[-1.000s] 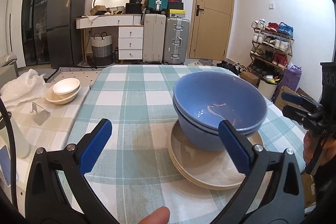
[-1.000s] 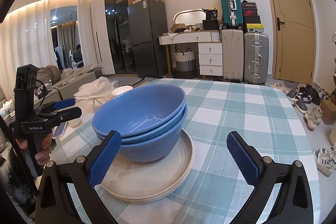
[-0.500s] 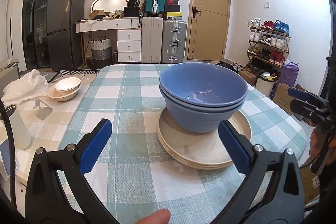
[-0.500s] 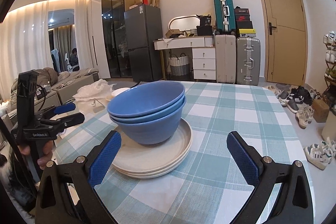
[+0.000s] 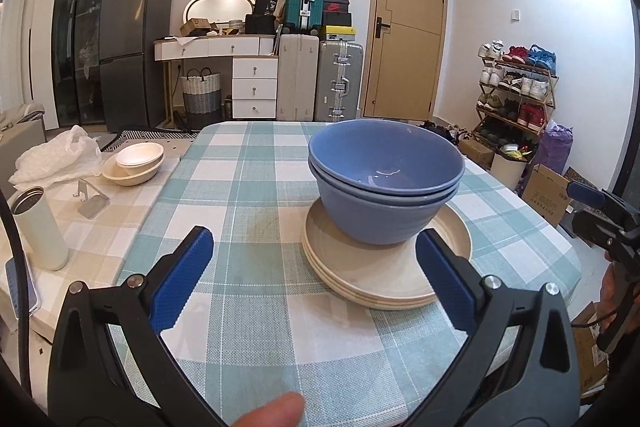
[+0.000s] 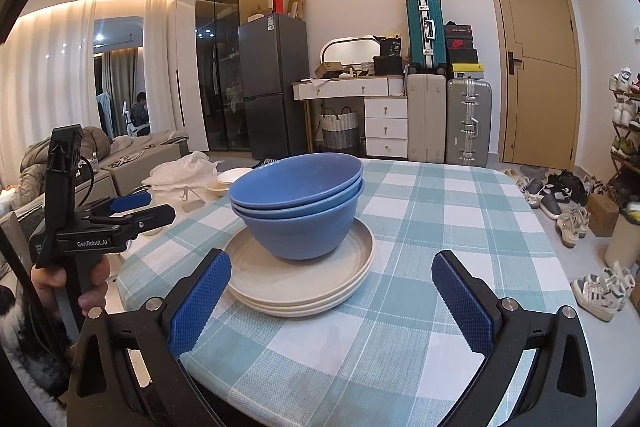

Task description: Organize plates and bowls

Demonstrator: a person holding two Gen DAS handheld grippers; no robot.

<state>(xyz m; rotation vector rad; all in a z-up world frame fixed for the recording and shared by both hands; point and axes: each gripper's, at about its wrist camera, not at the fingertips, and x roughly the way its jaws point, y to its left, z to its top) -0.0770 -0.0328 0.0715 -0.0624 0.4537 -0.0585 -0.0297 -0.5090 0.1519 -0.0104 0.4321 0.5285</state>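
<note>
Left wrist view looks across the checked bench [image 5: 256, 299] at three nested blue bowls [image 5: 386, 179] sitting on a stack of cream plates [image 5: 384, 267], at about one o'clock from the left tool [image 5: 312, 275], whose blue pads are spread wide and hold nothing. At ten o'clock on a side bench sit white bowls [image 5: 134, 163], a plastic bag [image 5: 56, 159] and a white tumbler [image 5: 38, 227]; nothing stands between tool and stack. Right wrist view shows the same bowls [image 6: 298, 203] and plates [image 6: 300, 283] at eleven o'clock from the released right tool [image 6: 332, 301], plus the hand-held left tool [image 6: 120, 215] at nine o'clock and shoes on the floor [image 6: 560, 203].
</note>
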